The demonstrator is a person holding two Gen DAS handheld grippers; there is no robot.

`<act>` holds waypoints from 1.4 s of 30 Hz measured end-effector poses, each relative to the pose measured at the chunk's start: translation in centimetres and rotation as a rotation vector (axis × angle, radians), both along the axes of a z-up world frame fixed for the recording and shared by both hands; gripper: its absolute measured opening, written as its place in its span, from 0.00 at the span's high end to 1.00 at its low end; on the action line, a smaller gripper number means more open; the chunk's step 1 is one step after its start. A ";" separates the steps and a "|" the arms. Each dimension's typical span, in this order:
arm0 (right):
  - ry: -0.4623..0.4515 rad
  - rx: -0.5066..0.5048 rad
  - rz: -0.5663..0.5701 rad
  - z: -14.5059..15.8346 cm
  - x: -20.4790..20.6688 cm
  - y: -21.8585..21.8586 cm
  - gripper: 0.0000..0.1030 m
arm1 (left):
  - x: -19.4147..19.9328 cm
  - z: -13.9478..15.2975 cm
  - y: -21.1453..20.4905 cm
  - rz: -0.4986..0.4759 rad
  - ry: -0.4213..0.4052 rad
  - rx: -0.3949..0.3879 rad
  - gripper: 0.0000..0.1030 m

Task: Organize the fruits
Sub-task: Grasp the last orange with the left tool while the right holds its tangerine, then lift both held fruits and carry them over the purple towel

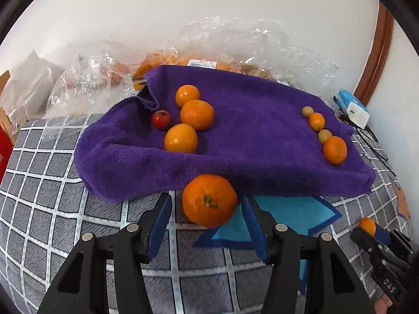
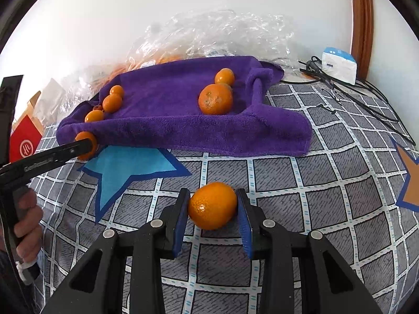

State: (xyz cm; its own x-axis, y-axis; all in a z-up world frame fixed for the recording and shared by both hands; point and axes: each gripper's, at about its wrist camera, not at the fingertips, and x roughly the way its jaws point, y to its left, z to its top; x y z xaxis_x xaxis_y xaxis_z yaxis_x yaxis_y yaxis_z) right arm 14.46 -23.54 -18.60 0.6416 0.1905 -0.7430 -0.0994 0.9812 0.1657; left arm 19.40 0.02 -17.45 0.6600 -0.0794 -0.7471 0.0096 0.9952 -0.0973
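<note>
Mandarin (image 1: 209, 200) between left tool (image 1: 207, 222) pads; right tool (image 2: 212, 222) clamps tangerine (image 2: 212, 205).

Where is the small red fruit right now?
In the left wrist view, the small red fruit lies on the purple towel's left side, just left of three oranges.

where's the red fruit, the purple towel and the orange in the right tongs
red fruit (image 1: 161, 119), left wrist view, middle of its skin
purple towel (image 1: 262, 120), left wrist view, bare patch between the fruit rows
orange in the right tongs (image 2: 212, 205), right wrist view, centre of its peel
</note>
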 end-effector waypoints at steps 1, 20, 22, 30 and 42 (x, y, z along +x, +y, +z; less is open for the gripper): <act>0.000 0.004 0.001 0.0 0.0 0.0 0.66 | 0.1 -0.1 0.1 -0.003 -0.004 -0.006 0.48; -0.010 0.037 0.007 0.2 -0.2 -0.4 0.66 | -2.1 0.7 1.2 -0.021 -0.118 -0.115 0.61; -0.011 0.039 0.008 0.2 -0.2 -0.4 0.66 | -2.2 0.8 1.3 -0.017 -0.130 -0.113 0.61; -0.017 0.044 0.009 0.4 -0.3 -0.4 0.66 | -2.6 1.8 2.5 0.029 -0.182 -0.158 0.61; -0.035 0.072 0.012 0.8 -0.5 -0.6 0.66 | -3.3 3.0 4.8 0.090 -0.243 -0.251 0.61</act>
